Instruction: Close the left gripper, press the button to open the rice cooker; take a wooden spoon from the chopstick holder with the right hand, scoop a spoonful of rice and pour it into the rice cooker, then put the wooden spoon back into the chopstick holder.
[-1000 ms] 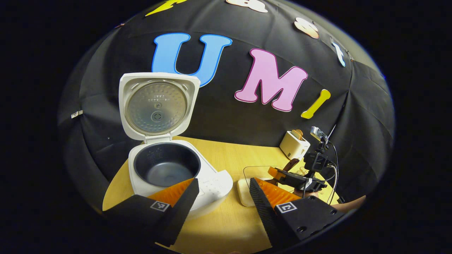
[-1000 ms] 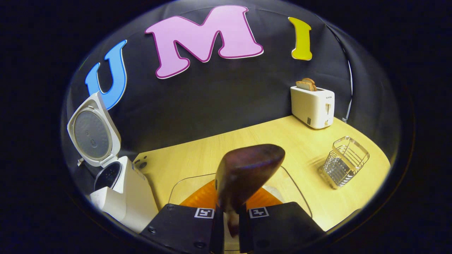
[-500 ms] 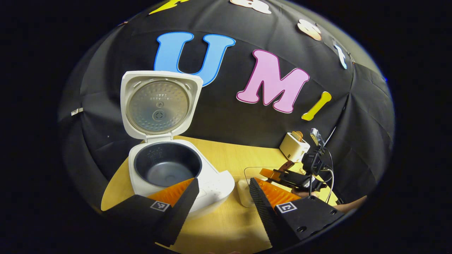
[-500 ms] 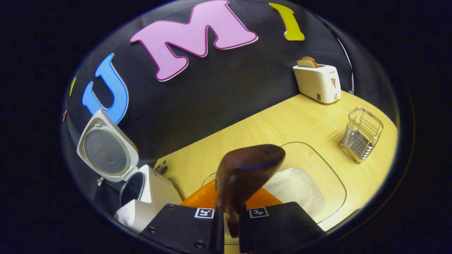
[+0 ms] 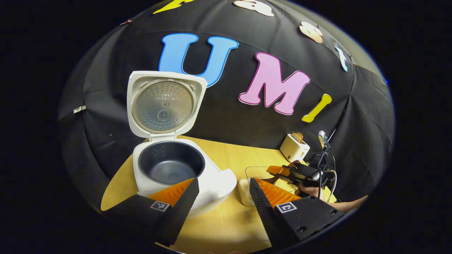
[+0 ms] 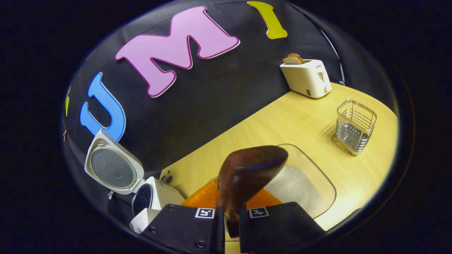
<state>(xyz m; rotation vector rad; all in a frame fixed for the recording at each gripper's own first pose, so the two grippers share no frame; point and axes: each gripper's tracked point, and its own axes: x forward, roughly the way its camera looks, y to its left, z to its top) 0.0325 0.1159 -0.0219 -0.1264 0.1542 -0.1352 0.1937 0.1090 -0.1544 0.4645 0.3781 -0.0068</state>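
While right tongs (image 6: pixel 231 225) grip spoon (image 6: pixel 247 173), holder (image 6: pixel 354 126) stands apart.

Left gripper (image 5: pixel 220 197), right gripper (image 6: pixel 231 211): black bodies, orange ribbed finger pads, square fiducial markers, screws.

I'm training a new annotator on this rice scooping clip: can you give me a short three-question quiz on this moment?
1. True or false: the rice cooker has its lid up.
2. What does the right gripper hold? A) wooden spoon B) toast C) nothing
3. Fill in: the wire chopstick holder stands on the table near the ____.

Key: 1 true. 2 A. 3 toaster.
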